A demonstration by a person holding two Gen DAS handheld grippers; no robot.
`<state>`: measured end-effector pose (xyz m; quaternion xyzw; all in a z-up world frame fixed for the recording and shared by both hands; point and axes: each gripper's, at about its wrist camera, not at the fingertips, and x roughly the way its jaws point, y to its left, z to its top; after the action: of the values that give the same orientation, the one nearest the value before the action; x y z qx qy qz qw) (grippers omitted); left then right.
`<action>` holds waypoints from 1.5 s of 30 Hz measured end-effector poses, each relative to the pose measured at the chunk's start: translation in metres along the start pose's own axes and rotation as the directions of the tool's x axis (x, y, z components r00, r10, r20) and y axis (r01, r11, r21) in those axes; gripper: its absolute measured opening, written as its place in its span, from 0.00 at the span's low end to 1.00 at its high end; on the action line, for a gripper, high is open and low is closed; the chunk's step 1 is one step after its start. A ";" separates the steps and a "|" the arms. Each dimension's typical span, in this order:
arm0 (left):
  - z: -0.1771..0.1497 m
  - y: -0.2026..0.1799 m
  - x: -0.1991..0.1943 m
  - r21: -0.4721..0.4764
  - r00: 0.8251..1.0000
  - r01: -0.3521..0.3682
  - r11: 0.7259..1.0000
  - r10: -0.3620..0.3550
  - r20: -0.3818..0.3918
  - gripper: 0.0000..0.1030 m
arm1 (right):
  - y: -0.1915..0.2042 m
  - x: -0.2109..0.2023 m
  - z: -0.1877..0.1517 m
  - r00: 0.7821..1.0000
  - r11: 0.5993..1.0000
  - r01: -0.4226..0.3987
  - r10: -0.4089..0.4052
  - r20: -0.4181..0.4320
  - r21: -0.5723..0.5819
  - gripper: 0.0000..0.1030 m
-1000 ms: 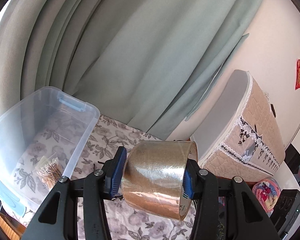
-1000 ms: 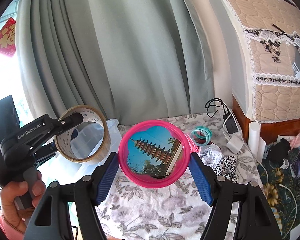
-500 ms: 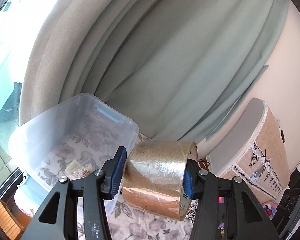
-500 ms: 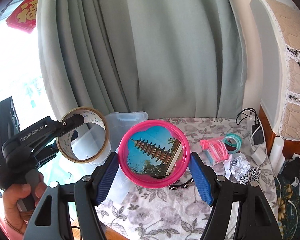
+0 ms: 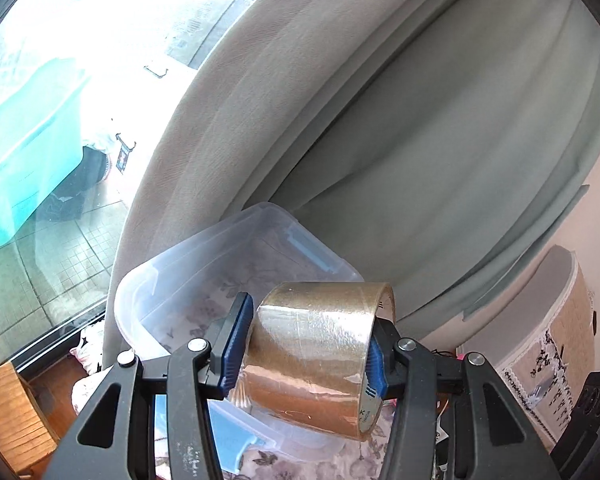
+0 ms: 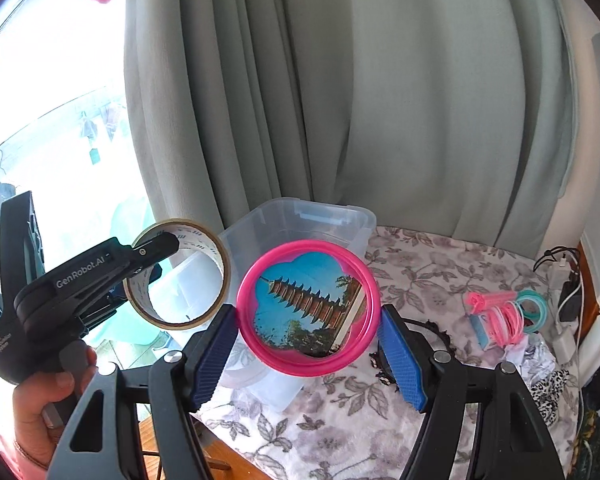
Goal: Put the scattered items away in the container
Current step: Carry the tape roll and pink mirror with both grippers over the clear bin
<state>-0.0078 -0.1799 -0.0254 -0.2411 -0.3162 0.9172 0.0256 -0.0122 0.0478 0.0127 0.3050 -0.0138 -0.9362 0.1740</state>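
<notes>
My left gripper (image 5: 308, 344) is shut on a roll of brown packing tape (image 5: 320, 356) and holds it above the near end of the clear plastic bin (image 5: 204, 272). In the right wrist view the left gripper (image 6: 156, 256) and its tape roll (image 6: 180, 276) hang left of the bin (image 6: 324, 216). My right gripper (image 6: 310, 338) is shut on a round pink-rimmed dish with a pagoda picture (image 6: 308, 308), held over the bin's near right corner.
Pink and teal hair bands (image 6: 504, 312), a black hair tie (image 6: 428, 328), crumpled foil (image 6: 536, 356) and chargers (image 6: 568, 292) lie on the floral cloth at right. Grey-green curtains (image 6: 340, 100) hang behind. A window (image 5: 40, 160) is at left, a covered appliance (image 5: 560, 320) at right.
Both grippers have swung left towards the bin with their loads. The bin now sits closer and more central in both views; the window has come into view.
</notes>
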 end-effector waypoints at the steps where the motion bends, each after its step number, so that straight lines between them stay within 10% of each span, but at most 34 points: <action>1: 0.001 0.003 0.001 -0.003 1.000 -0.010 1.000 0.010 -0.001 0.50 | 0.003 0.004 0.002 1.000 1.000 -0.005 0.005 -0.004 -0.004 0.72; 45: 0.008 0.024 0.046 0.084 0.979 -0.193 0.978 0.198 -0.046 0.51 | 0.026 0.128 0.018 0.980 0.994 -0.094 0.082 -0.182 -0.060 0.72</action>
<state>-0.0490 -0.1946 -0.0542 -0.2944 -0.2535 0.9202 -0.0466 -0.1109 -0.0212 -0.0421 0.3808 0.0202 -0.8964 0.2261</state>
